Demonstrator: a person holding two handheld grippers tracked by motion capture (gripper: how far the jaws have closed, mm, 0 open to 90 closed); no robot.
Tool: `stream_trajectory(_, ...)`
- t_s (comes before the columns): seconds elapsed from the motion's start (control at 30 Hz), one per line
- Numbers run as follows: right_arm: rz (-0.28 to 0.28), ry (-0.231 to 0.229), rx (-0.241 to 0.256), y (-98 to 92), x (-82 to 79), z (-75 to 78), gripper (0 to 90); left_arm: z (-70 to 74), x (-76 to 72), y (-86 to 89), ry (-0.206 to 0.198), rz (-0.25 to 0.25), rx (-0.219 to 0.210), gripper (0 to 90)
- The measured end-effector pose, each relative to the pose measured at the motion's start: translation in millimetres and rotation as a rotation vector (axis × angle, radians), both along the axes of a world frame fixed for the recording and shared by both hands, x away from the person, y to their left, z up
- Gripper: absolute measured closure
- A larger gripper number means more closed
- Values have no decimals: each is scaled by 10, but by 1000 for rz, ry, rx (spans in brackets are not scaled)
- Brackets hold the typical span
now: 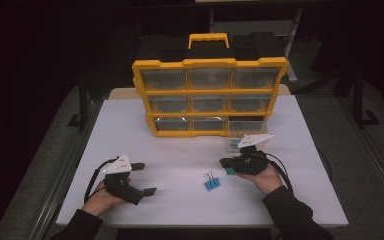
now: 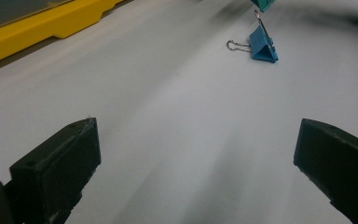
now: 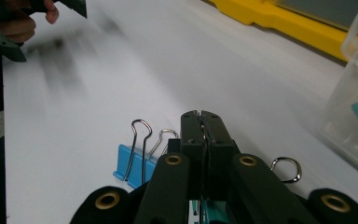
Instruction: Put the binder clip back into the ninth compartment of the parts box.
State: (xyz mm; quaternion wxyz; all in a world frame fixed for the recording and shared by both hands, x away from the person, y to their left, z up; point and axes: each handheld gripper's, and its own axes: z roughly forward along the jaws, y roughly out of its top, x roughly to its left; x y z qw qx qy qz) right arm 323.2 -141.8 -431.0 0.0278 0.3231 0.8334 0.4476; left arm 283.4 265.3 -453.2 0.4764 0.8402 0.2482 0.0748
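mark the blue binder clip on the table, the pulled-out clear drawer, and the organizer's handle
blue binder clip (image 1: pixel 211 184), high view, its blue body
clear drawer (image 1: pixel 245 129), high view, its front wall
handle (image 1: pixel 208 36), high view, its top bar

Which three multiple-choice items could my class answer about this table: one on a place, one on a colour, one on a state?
1. Where is the blue binder clip?
A. On the table, between the left gripper and the right gripper
B. On top of the organizer
C. Inside a shut drawer

2. What colour is the frame of the drawer organizer?
A. Red
B. Green
C. Yellow

3. How is the left gripper?
A. Shut on the blue clip
B. Open, holding nothing
C. Shut and empty

Answers: 1 A, the high view shows it lying on the white top between them; 2 C, the frame and handle are yellow; 3 B, the left gripper view shows its jaws wide apart.
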Motion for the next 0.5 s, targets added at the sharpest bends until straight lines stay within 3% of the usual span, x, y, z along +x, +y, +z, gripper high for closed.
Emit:
stream_trajectory(0.3,-3,-22,23,-13,-34,153,870,1,1,-8,1,0,13,3)
stream_trajectory(0.5,3,-29,25,13,-35,256,869,18,22,10,12,1,-8,3)
